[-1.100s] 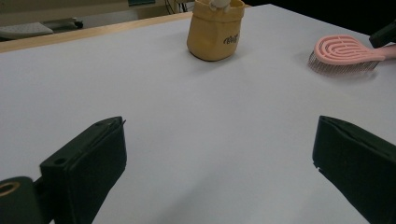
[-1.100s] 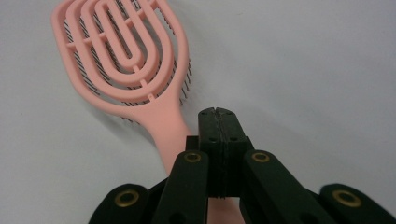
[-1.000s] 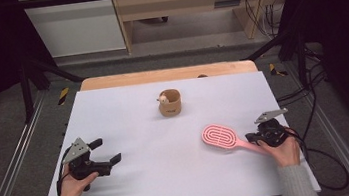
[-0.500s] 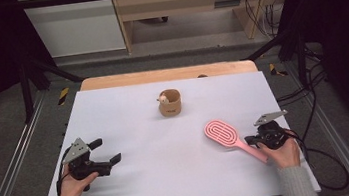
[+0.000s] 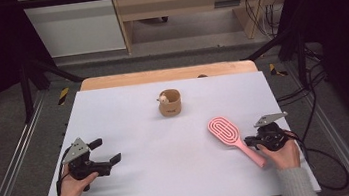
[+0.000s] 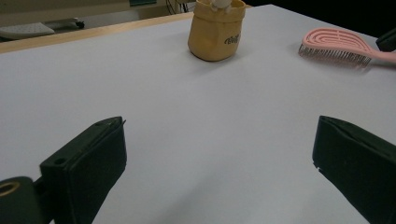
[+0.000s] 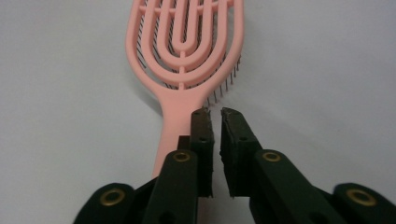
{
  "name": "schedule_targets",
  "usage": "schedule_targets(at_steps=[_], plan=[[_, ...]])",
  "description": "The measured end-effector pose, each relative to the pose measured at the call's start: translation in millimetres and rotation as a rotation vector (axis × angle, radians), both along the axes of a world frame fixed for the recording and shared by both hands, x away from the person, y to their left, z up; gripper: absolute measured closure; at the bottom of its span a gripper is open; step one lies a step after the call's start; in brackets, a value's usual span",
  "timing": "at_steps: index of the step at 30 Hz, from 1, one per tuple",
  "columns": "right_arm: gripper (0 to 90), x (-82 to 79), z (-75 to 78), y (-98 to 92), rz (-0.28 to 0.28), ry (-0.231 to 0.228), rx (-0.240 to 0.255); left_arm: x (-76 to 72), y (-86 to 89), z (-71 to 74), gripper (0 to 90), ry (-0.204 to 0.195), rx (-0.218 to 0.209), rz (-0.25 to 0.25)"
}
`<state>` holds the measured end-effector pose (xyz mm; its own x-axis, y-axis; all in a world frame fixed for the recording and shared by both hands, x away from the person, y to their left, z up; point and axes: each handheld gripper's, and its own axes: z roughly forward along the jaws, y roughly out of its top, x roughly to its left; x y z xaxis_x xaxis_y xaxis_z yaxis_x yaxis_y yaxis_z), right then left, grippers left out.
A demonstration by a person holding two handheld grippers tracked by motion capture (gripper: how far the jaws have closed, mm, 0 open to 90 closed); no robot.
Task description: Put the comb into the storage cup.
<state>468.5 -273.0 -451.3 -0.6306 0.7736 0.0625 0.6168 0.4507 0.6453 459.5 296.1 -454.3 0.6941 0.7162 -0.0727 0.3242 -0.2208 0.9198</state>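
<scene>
Bare white table (image 5: 131,128) lies open between the two hands; a tan pouch (image 5: 170,103) stands mid-table toward the far edge, and the pink hairbrush (image 5: 226,133) lies flat, blocking the right side

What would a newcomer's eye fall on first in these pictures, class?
The pink plastic hairbrush with looped slots, lying on the white table toward its right side, its handle at the right gripper. Next, the small tan fabric pouch standing upright at the middle far end. The left gripper rests wide open at the near left.
</scene>
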Motion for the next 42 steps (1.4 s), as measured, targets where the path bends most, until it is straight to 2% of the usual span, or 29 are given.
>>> schedule_targets(at_steps=[3,4,8,11,12,13,16,21,25,29,31,34,37,42], plan=[[69.3,-0.8,2.8,-1.9,-0.016,-0.04,0.011,0.0,0.1,0.0,2.9,-0.001,0.0,0.001],[68.2,-1.1,3.7,-2.2,-0.017,-0.051,0.018,0.0,0.1,0.0,2.9,-0.001,-0.001,0.001],[54.1,-3.6,10.3,-3.6,-0.021,-0.106,0.066,0.1,0.1,-0.1,2.9,-0.001,-0.002,0.001],[45.6,-4.7,13.9,-4.4,-0.013,-0.126,0.101,0.0,0.1,0.0,2.9,0.0,-0.003,0.001],[44.6,-5.2,15.3,-4.5,-0.014,-0.117,0.112,0.0,0.2,0.1,2.9,-0.001,-0.003,0.0],[39.4,-5.2,16.5,-4.1,-0.007,-0.116,0.116,0.0,0.2,0.1,2.9,-0.001,-0.004,0.001],[34.6,-4.4,16.8,-3.4,-0.002,-0.107,0.126,0.2,0.2,-0.1,2.9,0.0,-0.003,0.001],[27.0,-2.4,14.6,-1.1,0.02,-0.051,0.145,0.2,0.4,0.0,2.9,0.0,-0.004,0.001],[16.7,-1.7,14.3,0.2,0.014,-0.062,0.129,0.3,0.4,-0.1,2.9,0.0,-0.006,0.001],[9.0,-1.9,14.5,1.6,0.018,-0.052,0.127,0.4,0.4,-0.2,2.9,0.001,-0.006,0.0],[8.1,-1.9,14.3,2.4,0.028,-0.052,0.122,0.4,0.5,-0.1,2.9,0.001,-0.007,0.0],[7.5,-2.3,13.9,4.1,0.019,-0.054,0.118,0.4,0.5,-0.2,2.9,0.001,-0.007,0.0],[6.4,-1.7,13.8,6.1,-0.004,-0.034,0.123,0.4,0.6,-0.1,2.9,0.001,-0.008,0.0],[6.8,0.1,9.9,11.1,0.018,-0.025,0.088,0.4,0.8,-0.1,2.9,0.001,-0.008,0.0]])
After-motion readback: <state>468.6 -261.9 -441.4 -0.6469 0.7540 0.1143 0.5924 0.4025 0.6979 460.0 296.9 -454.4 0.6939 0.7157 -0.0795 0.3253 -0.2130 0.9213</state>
